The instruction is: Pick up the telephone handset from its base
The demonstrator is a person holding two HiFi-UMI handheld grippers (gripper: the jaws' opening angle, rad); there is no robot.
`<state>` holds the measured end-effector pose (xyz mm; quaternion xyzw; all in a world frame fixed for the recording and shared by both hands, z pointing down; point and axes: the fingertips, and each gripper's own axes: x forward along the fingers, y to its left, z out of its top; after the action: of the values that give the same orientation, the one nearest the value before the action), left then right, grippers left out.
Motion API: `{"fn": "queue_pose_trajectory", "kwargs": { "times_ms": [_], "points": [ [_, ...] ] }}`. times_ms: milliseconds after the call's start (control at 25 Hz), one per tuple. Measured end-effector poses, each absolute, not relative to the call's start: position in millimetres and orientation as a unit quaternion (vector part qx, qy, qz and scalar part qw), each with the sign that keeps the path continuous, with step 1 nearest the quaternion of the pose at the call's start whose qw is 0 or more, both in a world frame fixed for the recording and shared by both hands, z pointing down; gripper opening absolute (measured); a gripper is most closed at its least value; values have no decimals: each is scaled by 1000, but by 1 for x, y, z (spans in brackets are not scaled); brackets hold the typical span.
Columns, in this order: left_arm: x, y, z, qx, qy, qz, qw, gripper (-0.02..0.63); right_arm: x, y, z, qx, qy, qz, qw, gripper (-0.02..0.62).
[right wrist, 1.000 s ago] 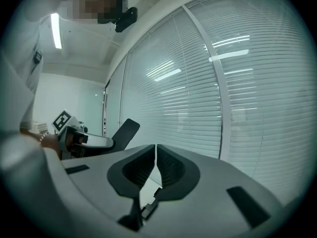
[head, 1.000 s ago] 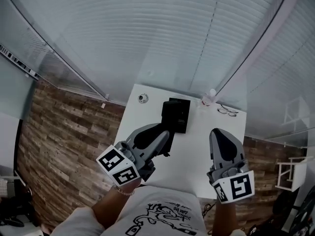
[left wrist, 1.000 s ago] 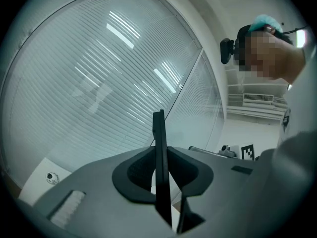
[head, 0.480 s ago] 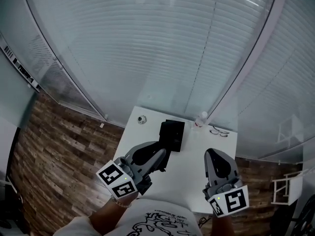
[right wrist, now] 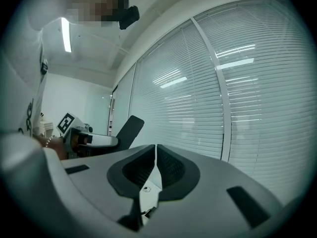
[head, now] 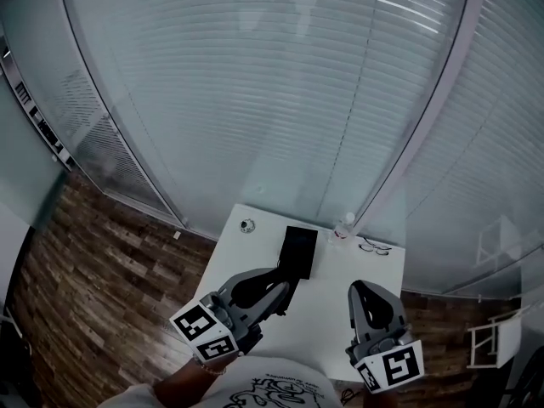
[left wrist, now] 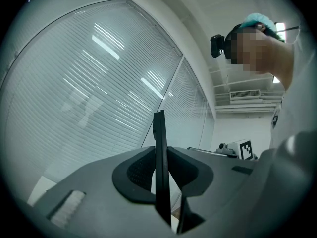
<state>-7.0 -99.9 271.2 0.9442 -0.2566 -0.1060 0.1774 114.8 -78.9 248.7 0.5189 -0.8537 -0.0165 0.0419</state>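
Observation:
In the left gripper view, my left gripper (left wrist: 159,155) is shut on a thin, flat black telephone handset (left wrist: 158,133), which stands edge-on between the pads. From the head view the handset (head: 297,252) reaches forward from the left gripper (head: 285,289), above the white table (head: 340,291). The right gripper view catches the handset (right wrist: 128,129) sticking up out of the left gripper (right wrist: 106,140). My right gripper (head: 364,289) is held to the right over the table, shut and empty (right wrist: 155,155). I cannot make out the phone's base under the handset.
A small bottle (head: 344,226) and a pair of glasses (head: 374,247) sit at the table's far right corner. A small round object (head: 246,225) lies at its far left. Glass walls with blinds rise behind the table, and wooden floor (head: 93,262) lies to the left.
Both grippers and the head camera have risen, so the table looks smaller and farther below. The handset has stayed in the left gripper. The right gripper has stayed shut.

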Motion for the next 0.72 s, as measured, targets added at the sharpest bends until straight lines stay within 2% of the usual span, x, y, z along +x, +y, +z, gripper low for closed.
{"fn": "queue_pose_trajectory", "kwargs": {
  "times_ms": [720],
  "points": [
    [-7, -89, 278, 951, -247, -95, 157, 69, 117, -60, 259, 524, -850, -19, 52, 12]
  ]
}}
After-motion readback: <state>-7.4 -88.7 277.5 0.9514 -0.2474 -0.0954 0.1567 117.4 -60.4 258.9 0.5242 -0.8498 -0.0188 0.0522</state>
